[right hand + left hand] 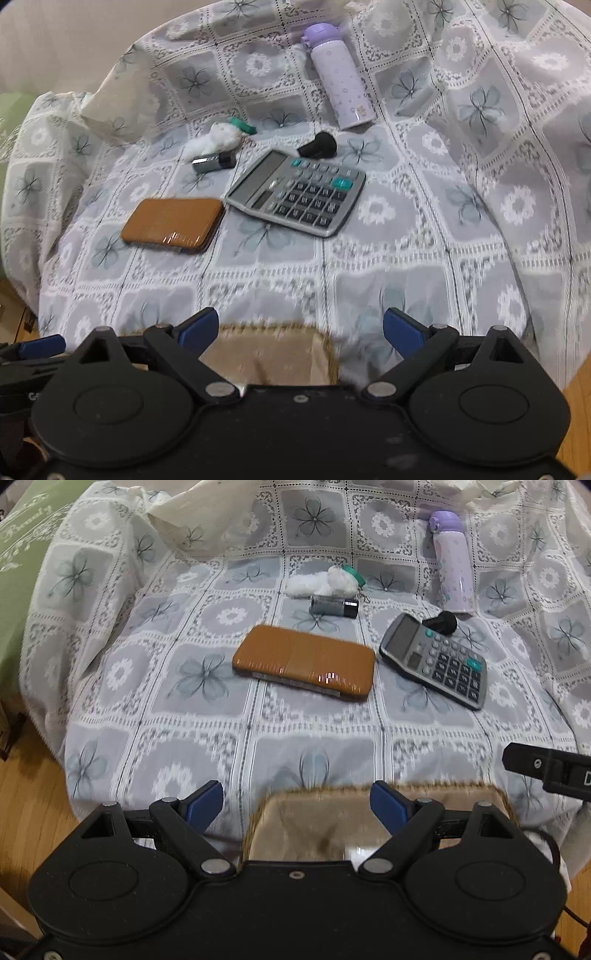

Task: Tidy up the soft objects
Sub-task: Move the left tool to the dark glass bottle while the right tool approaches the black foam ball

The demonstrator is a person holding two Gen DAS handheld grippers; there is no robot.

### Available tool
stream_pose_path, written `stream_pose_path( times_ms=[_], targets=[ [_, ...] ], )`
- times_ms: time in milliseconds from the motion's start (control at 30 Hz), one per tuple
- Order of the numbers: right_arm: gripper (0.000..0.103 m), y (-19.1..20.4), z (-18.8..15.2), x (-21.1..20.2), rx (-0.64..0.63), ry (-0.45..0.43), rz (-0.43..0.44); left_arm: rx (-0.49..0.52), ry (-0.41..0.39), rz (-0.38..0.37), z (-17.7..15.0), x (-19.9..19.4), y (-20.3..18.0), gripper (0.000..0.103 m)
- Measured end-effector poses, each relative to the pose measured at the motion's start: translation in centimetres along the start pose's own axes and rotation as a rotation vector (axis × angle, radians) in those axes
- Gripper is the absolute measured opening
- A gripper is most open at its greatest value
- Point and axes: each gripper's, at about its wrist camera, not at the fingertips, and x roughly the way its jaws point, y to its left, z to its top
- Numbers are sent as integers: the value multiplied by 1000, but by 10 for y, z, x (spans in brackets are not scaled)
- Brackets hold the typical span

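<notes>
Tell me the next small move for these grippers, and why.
Probably carry both forward toward the white plush toy: the left gripper and right gripper stand open and empty above the tan furry cushion, and the plush looks like the soft item.

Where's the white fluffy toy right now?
In both wrist views the white fluffy toy lies toward the back of the tablecloth, just behind the small grey cylinder and left of the purple bottle.

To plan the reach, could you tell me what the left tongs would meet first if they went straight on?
Probably the furry tan cushion lying between the open left tongs; beyond it, bare tablecloth, though depth is unclear.
</notes>
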Motion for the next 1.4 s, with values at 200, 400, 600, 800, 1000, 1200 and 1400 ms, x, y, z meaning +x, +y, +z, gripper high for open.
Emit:
stream_pose_path(
  times_ms=[200,400,600,800,1000,1200,1400],
  targets=[
    [96,-3,42,28,-17,-29,-24,22,-15,-4,35,22,-5,84],
    [95,-7,88,61,-28,-55,-28,41,-24,-15,77,50,-10,84],
    [94,-14,129,102,-50,-76,-53,59,-27,-17,114,81,-14,84],
    [94,-19,157,141,-73,-67,-66,72,-6,-19,141,113,-17,84],
    [94,-19,171,169,-114,-57,-80,103,-4,-21,160,138,-21,84],
    [94,-21,177,186,-144,-47,-81,111,17,-50,169,157,-28,84],
    [94,-20,177,201,-174,-27,-75,113,32,-65,175,171,-32,84]
  ],
)
